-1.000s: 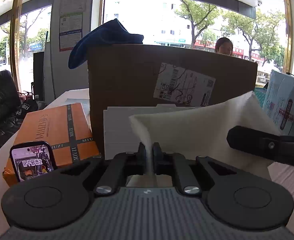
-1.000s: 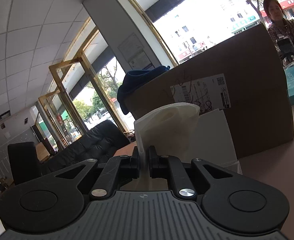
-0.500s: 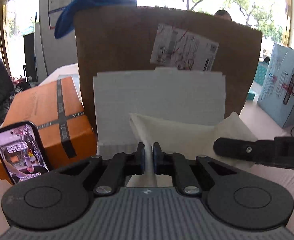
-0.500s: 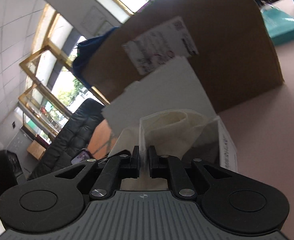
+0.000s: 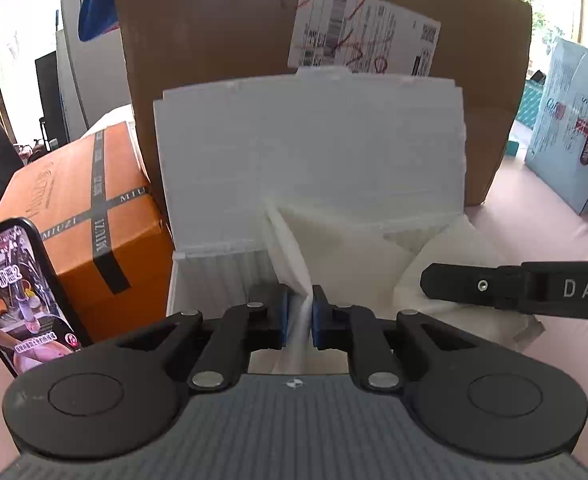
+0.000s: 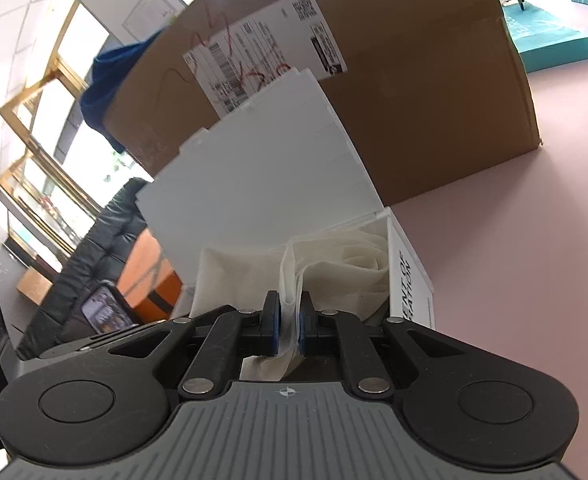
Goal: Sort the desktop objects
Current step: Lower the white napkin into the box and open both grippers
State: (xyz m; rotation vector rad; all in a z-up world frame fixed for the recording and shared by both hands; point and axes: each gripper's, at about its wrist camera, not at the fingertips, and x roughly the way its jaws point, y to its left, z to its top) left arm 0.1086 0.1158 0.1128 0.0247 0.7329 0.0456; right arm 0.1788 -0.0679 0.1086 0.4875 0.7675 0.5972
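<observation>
White cloth [image 5: 346, 248] droops into an open white box [image 5: 310, 140] on a pink tabletop [image 6: 514, 220], before a big cardboard box [image 5: 222, 40] and bright windows [image 6: 82, 40]. Left gripper [image 5: 299, 316] and right gripper [image 6: 290, 326] each pinch a fold of it.

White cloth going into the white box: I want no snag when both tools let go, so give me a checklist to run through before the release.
1. Left tool grips the white cloth: ok, fabric pinched between its pads.
2. Right tool grips the same cloth: ok, a fold sits between its pads.
3. White box lid open: ok, it stands up against the cardboard carton.
4. Cloth fully inside the box: not ok, its right part bulges out over the right-hand rim in the left wrist view.
5. Box bottom free: cannot tell, the cloth hides it.
6. Phone clear of the box: ok, it stands off to the left.
</observation>
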